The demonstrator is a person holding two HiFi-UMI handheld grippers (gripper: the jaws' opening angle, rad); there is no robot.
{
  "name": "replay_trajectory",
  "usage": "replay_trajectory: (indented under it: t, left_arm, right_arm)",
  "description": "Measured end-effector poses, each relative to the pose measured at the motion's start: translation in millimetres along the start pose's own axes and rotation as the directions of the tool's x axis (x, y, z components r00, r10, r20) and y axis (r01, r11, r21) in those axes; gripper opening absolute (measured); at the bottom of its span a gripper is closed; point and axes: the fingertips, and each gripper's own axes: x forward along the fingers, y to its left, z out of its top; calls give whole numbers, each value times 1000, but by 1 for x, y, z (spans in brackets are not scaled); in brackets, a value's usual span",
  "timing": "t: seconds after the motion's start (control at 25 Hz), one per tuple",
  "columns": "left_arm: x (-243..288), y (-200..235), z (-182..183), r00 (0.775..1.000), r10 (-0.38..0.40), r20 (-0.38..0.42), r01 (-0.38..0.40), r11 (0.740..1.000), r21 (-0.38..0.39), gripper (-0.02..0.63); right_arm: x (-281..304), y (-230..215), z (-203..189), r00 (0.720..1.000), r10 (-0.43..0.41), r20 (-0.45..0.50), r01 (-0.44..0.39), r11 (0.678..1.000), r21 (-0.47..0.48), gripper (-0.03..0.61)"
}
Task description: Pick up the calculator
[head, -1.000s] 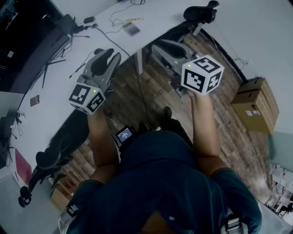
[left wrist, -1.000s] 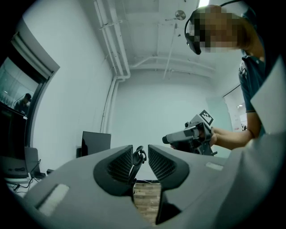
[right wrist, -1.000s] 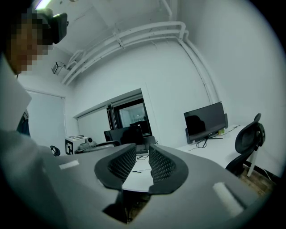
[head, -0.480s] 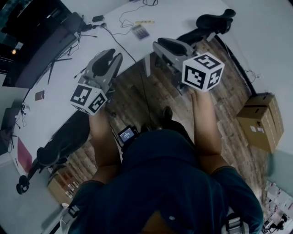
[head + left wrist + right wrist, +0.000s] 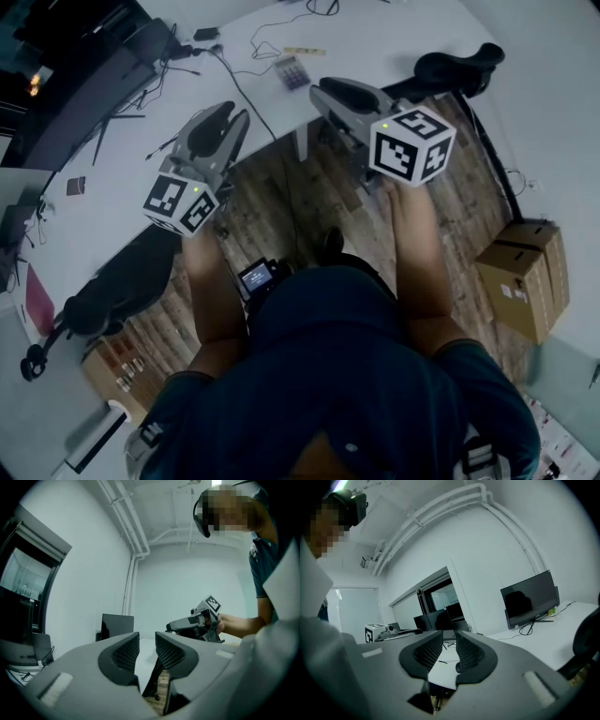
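Note:
The calculator (image 5: 292, 71), small and grey with dark keys, lies on the white table (image 5: 122, 178) near its far part. Both grippers are held out level above the wood floor, short of the table's edge. My left gripper (image 5: 225, 111) points at the table's bend, left of the calculator; its jaws (image 5: 147, 641) are shut with nothing between them. My right gripper (image 5: 320, 88) has its tips just below and right of the calculator, apart from it. Its jaws (image 5: 449, 641) are shut and hold nothing. The calculator shows in neither gripper view.
Cables (image 5: 242, 89) and a yellow stick (image 5: 305, 51) lie near the calculator. Black office chairs stand at the table's right end (image 5: 459, 66) and at the lower left (image 5: 103, 300). A cardboard box (image 5: 520, 277) sits on the floor at right. A dark monitor (image 5: 529, 599) stands on the table.
Both grippers have moved forward toward the table's edge, still shut. The calculator now lies closer to the right gripper's tips in the head view.

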Motion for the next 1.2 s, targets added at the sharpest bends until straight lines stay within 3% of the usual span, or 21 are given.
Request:
replay_trajectory:
  t: [0.64, 0.84, 1.2]
  left_arm:
    - [32, 18, 13, 998, 57, 9, -57, 998, 29, 101]
    - [54, 35, 6, 1000, 4, -1, -4, 1000, 27, 100]
    - [91, 107, 24, 993, -111, 35, 110, 994, 26, 100]
  right_arm:
    - [20, -38, 22, 997, 75, 23, -76, 997, 25, 81]
    - [30, -64, 29, 999, 19, 38, -20, 999, 37, 81]
    - [82, -87, 62, 993, -90, 72, 87, 995, 37, 81]
